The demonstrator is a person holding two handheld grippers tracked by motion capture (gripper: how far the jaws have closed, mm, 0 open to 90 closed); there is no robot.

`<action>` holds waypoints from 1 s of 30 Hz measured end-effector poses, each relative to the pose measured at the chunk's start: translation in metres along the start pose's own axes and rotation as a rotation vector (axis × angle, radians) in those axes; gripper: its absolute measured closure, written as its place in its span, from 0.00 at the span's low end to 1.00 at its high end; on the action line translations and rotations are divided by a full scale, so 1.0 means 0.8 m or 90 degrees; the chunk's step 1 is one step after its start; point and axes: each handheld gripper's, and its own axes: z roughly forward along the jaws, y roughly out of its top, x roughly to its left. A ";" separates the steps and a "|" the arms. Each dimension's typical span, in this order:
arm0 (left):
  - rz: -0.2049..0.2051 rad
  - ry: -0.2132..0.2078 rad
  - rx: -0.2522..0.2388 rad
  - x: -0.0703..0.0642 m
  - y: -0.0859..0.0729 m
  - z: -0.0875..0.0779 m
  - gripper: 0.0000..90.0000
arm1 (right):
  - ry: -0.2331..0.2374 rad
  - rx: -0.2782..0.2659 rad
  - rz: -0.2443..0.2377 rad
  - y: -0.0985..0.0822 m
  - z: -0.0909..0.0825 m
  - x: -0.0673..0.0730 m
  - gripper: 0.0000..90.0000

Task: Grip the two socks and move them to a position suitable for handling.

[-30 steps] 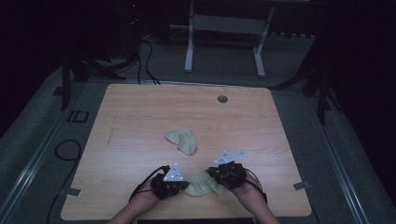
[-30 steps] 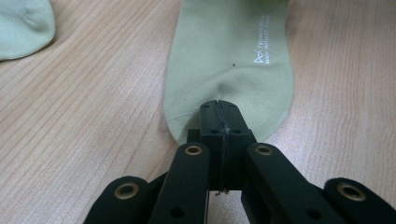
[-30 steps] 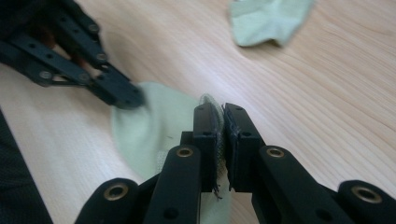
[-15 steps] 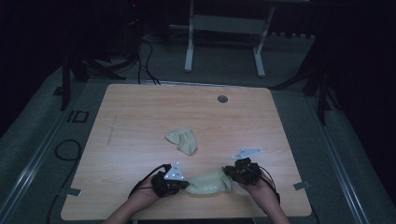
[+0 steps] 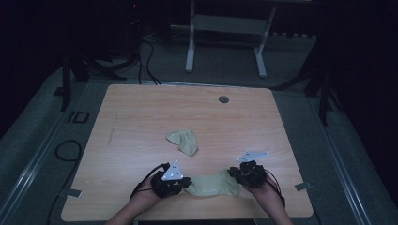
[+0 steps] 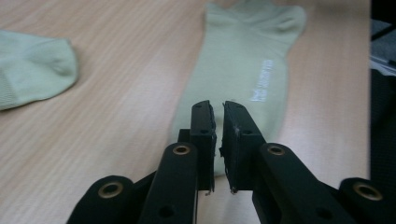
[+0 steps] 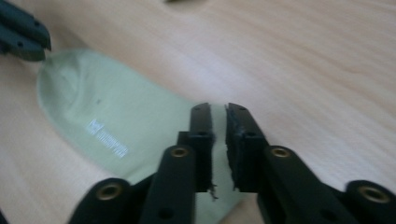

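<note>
A pale green sock (image 5: 213, 183) lies stretched flat near the table's front edge, with white lettering on it (image 6: 261, 86). My left gripper (image 5: 187, 183) pinches its left end. Its jaws (image 6: 218, 112) stand almost together over the fabric and have just eased open a touch. My right gripper (image 5: 236, 176) grips the other end, jaws just closed further, with green cloth showing in the narrow gap (image 7: 218, 114). The left gripper's tips (image 7: 23, 35) show at the sock's far end in the right gripper view. A second sock (image 5: 183, 141) lies crumpled mid-table.
The wooden table (image 5: 141, 112) has a round grey grommet (image 5: 223, 99) near its far edge. The second sock (image 6: 32, 70) lies left of the stretched one in the left gripper view. Dark floor, cables and a white stand lie beyond the table.
My right hand moved to the right with its end of the sock, pulling the sock out long and flat. The left hand stayed where it was.
</note>
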 end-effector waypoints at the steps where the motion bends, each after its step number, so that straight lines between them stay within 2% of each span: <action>1: 0.005 -0.002 0.008 -0.003 -0.001 0.003 0.94 | 0.003 0.006 -0.008 -0.002 0.003 0.003 0.96; 3: 0.009 -0.009 0.030 -0.006 -0.005 0.010 0.94 | 0.000 0.023 -0.027 -0.008 0.011 0.007 0.98; 5: 0.008 -0.009 0.053 -0.006 -0.011 0.018 0.96 | 0.004 0.039 -0.033 -0.015 0.020 0.009 0.98; 7: -0.005 -0.016 0.049 -0.003 -0.015 0.020 0.97 | 0.001 0.053 -0.039 -0.021 0.026 0.009 0.98; 9: 0.009 0.003 0.054 0.000 -0.014 0.019 0.97 | -0.001 0.051 -0.030 -0.026 0.027 0.008 0.98; 11: 0.004 0.011 0.051 0.005 -0.014 0.020 0.97 | 0.001 0.047 -0.015 -0.029 0.025 0.008 0.97; 15: -0.002 0.003 0.046 0.011 -0.012 0.022 0.97 | -0.003 0.041 -0.006 -0.035 0.021 0.009 0.96; 23: 0.000 -0.014 0.046 0.006 -0.005 0.031 0.96 | -0.014 0.039 0.016 -0.044 0.013 0.000 0.96; 30: -0.006 -0.016 0.044 0.007 -0.004 0.032 0.96 | -0.014 0.039 0.014 -0.046 0.012 -0.002 0.96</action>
